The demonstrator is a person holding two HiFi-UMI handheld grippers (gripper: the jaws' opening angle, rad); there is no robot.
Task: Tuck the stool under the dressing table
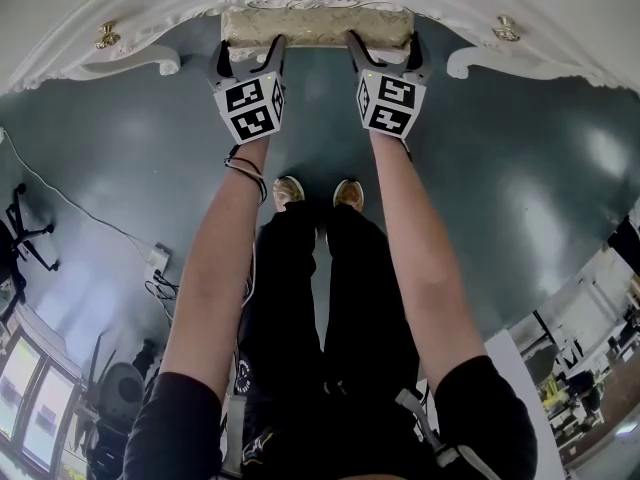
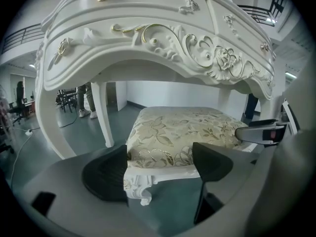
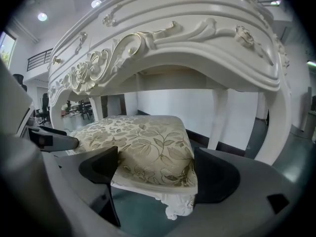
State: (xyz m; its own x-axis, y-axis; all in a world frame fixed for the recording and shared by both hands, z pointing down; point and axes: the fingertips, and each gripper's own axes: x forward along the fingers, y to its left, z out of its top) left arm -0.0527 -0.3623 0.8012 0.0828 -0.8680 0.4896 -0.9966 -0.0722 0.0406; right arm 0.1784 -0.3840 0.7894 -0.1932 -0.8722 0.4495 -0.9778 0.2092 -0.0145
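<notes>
The stool (image 1: pixel 316 26), white-framed with a gold floral cushion, stands mostly beneath the white carved dressing table (image 1: pixel 120 28); only its near edge shows from above. My left gripper (image 1: pixel 250 56) straddles the stool's near left corner, jaws wide apart. In the left gripper view the left pad lies against the corner's side and the right pad sits before the cushion (image 2: pixel 182 132). My right gripper (image 1: pixel 382 50) straddles the near right corner the same way, wide, with the cushion (image 3: pixel 143 142) between its pads. Neither pair visibly clamps the seat.
The table's legs (image 2: pixel 101 112) (image 3: pixel 217 117) flank the stool. The person's shoes (image 1: pixel 318 193) stand on dark grey floor behind the grippers. Cables and a power strip (image 1: pixel 158 263) lie at left, near an office chair (image 1: pixel 25 233). People stand beyond the table (image 2: pixel 84 100).
</notes>
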